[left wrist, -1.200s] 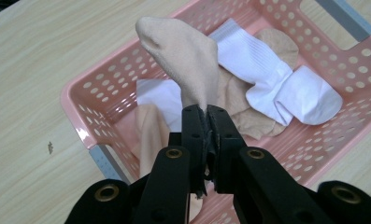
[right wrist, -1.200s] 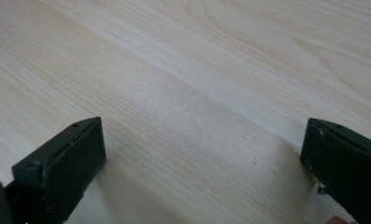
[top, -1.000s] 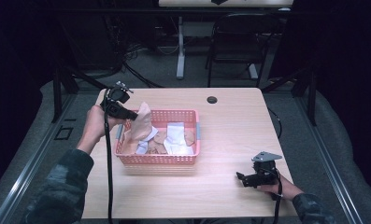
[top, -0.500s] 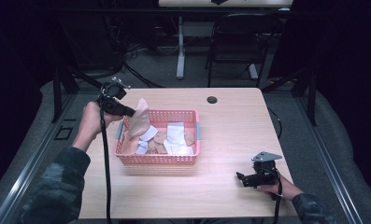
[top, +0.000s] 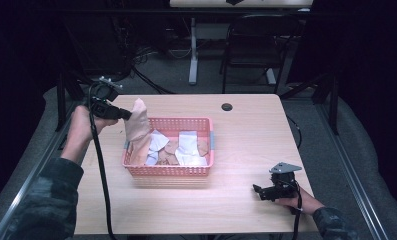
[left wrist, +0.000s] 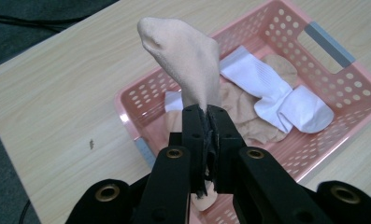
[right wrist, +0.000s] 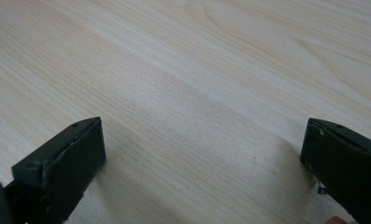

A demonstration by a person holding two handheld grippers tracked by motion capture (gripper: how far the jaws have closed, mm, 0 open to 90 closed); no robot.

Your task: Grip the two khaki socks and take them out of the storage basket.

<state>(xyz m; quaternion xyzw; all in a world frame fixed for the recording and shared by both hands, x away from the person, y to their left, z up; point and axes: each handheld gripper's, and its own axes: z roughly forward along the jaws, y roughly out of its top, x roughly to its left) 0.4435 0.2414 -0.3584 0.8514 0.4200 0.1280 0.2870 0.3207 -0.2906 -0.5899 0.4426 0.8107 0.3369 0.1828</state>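
Basket (top: 168, 171) with two white socks (left wrist: 286, 100)

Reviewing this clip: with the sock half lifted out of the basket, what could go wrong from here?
The left gripper pinches just a narrow fold of the beige sock, so it might slip free. The sock's lower end hangs inside the pink basket, where it could drag the white socks along or snag on the rim.

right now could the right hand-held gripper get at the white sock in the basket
Probably yes. The right hand-held gripper rests open on bare table, and the white sock lies on top in the basket, uncovered; only the basket's near wall needs clearing.
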